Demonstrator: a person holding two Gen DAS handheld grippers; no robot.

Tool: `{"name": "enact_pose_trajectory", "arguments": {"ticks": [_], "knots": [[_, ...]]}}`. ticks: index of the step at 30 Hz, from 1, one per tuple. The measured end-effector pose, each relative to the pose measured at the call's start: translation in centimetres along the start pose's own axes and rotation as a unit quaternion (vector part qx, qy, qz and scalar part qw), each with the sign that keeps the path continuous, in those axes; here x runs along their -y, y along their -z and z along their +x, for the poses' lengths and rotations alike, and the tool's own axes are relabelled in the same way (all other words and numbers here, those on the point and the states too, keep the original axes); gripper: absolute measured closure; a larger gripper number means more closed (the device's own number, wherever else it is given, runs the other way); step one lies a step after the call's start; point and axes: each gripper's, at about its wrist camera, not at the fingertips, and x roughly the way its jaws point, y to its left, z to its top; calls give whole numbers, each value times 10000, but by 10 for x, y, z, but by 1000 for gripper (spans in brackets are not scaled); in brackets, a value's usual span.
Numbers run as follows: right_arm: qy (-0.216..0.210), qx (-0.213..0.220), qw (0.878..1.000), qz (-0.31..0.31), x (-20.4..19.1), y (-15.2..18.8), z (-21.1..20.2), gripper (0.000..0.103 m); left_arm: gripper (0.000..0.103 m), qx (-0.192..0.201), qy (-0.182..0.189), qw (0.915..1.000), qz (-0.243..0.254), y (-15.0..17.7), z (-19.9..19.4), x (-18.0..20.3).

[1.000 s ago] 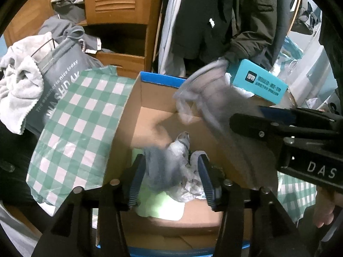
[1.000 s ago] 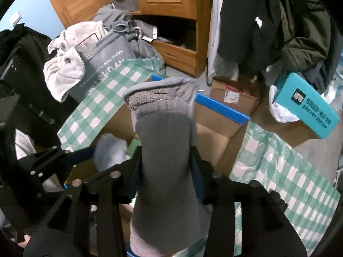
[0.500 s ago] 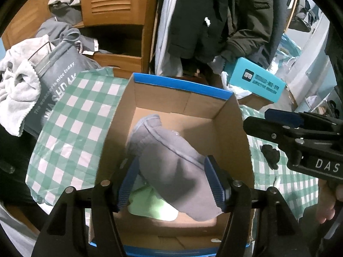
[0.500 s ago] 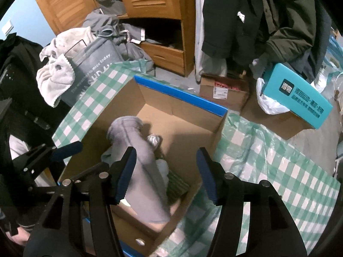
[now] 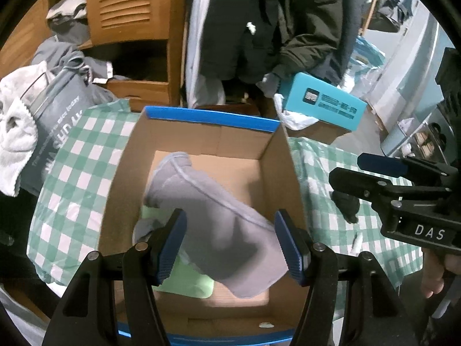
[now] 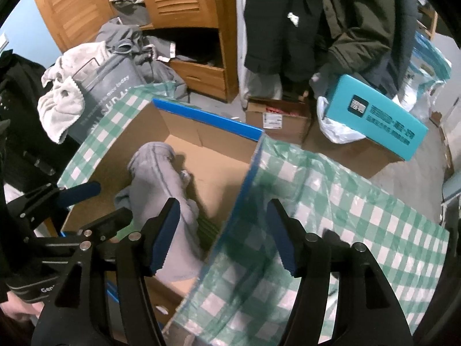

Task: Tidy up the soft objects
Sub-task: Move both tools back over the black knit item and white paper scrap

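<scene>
Grey sock (image 5: 213, 216), long and fleecy, now lies loose inside the open cardboard box (image 5: 207, 132), stretched from the far left of the box floor toward the near right corner, over a pale green cloth (image 5: 190, 282) and other small garments. A second ago it was pinched upright in the right tongs (image 6: 223, 236); those tongs have let it go, their jaws are opening with nothing between them, and they have drifted over the box's right wall toward the green checked sheet (image 6: 345, 201). The left tongs (image 5: 230, 242) hover released above the sock, jaws wide and clear of it. That item appears sorted. A small dark item (image 5: 345, 204) on the sheet just right of the box looks like a likely next pick.
</scene>
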Motion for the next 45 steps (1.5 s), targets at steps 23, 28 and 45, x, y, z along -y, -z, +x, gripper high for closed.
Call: {"name": "enact_pose_trajectory", "arguments": {"ticks": [23, 28, 45], "knots": [[263, 33, 9976, 641, 83, 57, -33, 39, 38, -238, 324, 9951, 900, 7, 21, 99], [338, -31, 9953, 912, 110, 74, -35, 39, 38, -339, 386, 9936, 1001, 10, 30, 119], [569, -478, 9828, 1690, 177, 132, -14, 39, 38, -758, 592, 9883, 1180, 23, 68, 169]]}}
